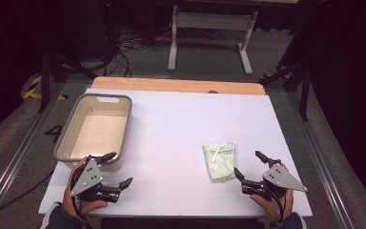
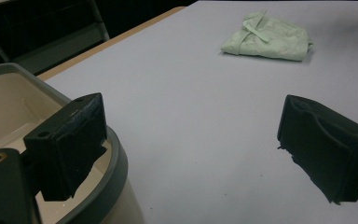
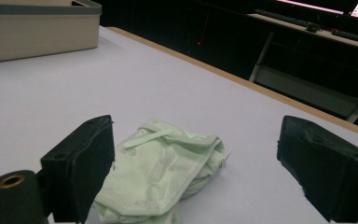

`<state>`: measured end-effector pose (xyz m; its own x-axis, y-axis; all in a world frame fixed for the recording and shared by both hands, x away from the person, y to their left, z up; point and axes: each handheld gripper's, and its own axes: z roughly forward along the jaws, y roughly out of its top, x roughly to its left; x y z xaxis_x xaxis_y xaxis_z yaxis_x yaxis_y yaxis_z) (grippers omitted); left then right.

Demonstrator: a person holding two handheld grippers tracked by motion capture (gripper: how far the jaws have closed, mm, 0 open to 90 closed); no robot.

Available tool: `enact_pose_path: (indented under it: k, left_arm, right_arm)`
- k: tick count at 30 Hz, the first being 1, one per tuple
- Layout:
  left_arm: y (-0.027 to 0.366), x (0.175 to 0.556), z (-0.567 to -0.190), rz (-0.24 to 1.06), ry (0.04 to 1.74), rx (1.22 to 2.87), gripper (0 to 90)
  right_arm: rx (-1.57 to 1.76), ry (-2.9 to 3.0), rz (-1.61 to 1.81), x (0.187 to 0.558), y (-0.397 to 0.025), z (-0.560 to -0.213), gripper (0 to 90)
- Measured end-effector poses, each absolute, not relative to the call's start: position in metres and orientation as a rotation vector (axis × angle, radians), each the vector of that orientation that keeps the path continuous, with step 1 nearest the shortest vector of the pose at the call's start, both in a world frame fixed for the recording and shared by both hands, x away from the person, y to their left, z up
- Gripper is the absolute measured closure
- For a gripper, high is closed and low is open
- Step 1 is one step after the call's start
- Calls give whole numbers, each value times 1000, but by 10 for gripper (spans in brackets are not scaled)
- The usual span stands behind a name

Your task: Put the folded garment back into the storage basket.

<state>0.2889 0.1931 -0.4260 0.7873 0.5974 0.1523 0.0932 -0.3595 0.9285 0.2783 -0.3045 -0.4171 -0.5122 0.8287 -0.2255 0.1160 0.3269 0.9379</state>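
Observation:
A folded pale green cloth (image 1: 220, 160) lies on the white table (image 1: 171, 124), right of centre; it also appears as the cloth (image 2: 266, 41) far off and the cloth (image 3: 161, 175) close up. My right gripper (image 1: 248, 164) is open just right of and below it, its jaws wide apart with nothing between them; the cloth sits near its left jaw. My left gripper (image 1: 119, 168) is open at the near left, beside the front corner of a beige bin (image 1: 95, 131) with a grey rim; one jaw hangs over the bin's rim (image 2: 107, 177).
The bin (image 3: 37, 28) is empty and stands at the table's left side. A wooden strip (image 1: 176, 85) borders the far edge. Beyond it are a white desk frame (image 1: 209, 28), cables and dark stands on the floor.

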Motion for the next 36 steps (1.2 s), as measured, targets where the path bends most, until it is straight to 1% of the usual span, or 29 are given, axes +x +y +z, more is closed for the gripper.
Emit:
enact_pose_path:
  k: [6, 16, 21, 22, 25, 30, 35, 36]
  left_arm:
    - [189, 290, -427, 568, 504, 1907, 85]
    - [190, 289, -429, 551, 499, 1907, 85]
    - [190, 288, -431, 544, 500, 1922, 87]
    - [190, 288, -432, 526, 521, 1920, 91]
    - [191, 288, -433, 531, 544, 1919, 103]
    - [190, 288, -434, 539, 530, 1932, 101]
    - [190, 287, -434, 534, 535, 1924, 108]
    - [190, 288, -434, 531, 535, 1922, 108]
  right_arm:
    - [864, 1877, 1221, 278, -308, -419, 115]
    - [924, 1935, 1218, 287, -307, -425, 113]
    - [983, 1995, 1201, 298, -305, -428, 106]
    - [987, 2003, 1196, 300, -305, -428, 101]
    - [1004, 2021, 1185, 307, -302, -426, 96]
    - [1036, 2035, 1184, 318, -299, -425, 94]
    - [1055, 2101, 1141, 329, -290, -429, 89]
    - [1099, 2129, 1129, 337, -288, -434, 89]
